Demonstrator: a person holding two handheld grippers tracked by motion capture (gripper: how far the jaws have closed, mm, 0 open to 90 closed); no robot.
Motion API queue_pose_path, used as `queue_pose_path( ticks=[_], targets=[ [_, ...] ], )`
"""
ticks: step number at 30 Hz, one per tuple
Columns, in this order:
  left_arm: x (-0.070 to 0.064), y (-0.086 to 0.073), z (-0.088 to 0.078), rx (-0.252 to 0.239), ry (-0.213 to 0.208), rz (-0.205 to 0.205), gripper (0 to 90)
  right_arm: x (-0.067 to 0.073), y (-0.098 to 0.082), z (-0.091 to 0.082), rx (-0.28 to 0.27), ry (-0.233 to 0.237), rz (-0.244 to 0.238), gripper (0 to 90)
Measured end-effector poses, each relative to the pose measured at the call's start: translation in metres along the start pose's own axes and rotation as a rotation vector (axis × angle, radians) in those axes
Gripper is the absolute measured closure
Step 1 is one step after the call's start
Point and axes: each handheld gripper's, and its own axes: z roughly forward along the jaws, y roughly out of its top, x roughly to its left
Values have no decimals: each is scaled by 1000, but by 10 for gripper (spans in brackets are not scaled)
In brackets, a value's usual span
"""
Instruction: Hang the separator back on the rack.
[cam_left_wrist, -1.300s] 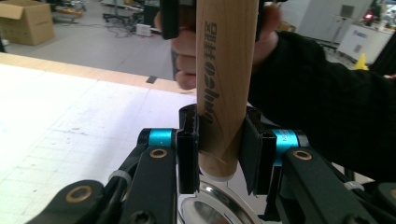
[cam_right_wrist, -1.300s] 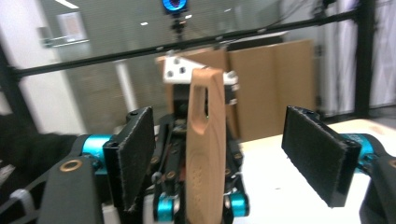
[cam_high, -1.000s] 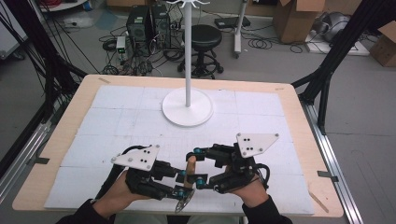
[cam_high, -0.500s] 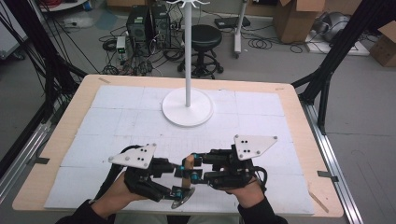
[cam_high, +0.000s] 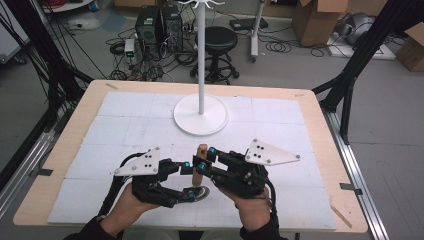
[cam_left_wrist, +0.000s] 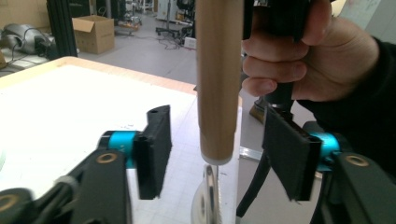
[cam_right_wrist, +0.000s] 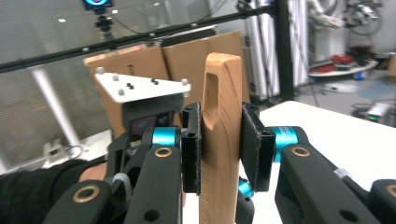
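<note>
A utensil with a wooden handle and a metal head stands nearly upright above the table's near middle. My right gripper is shut on the upper handle, its pads pressed on both sides below the hanging slot. My left gripper is open, its jaws apart on either side of the handle's lower end and not touching it. The metal head shows edge-on just below that end. A hand grips the right gripper's body close behind the handle.
A white coat stand with a round base and a thin pole rises at the table's far middle. A white gridded mat covers the wooden table. Stool, cables and cardboard boxes lie on the floor beyond.
The right gripper has carried the utensil a little up and away from the person. The left gripper has stayed next to it, shifting only slightly.
</note>
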Motion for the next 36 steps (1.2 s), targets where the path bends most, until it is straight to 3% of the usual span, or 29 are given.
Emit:
queue_pose_path(
  ticks=[10,15,19,21,22,24,27,30,33,36],
  targets=[
    [0,0,4,22,24,7,628,2,-2,1,-3,-66,17,715],
    [1,2,5,28,33,15,712,2,-3,1,-3,-77,22,715],
    [2,3,4,35,30,7,726,3,-3,1,-5,-83,15,713],
    [3,3,3,39,10,1,728,2,-3,1,-2,-61,31,697],
    [3,3,3,39,2,-2,729,0,-3,1,-6,-26,47,579],
    [3,3,1,36,-25,-6,729,-3,-3,1,-21,-8,56,394],
    [3,3,-1,26,-64,-11,729,-8,-4,-1,-17,62,12,291],
    [5,3,-4,31,-112,-5,729,-14,-7,0,15,160,-53,304],
    [5,3,-7,26,-146,-2,729,-20,-11,3,39,246,-53,366],
    [6,3,-9,18,-165,-3,729,-25,-17,7,44,308,-52,507]
  ],
)
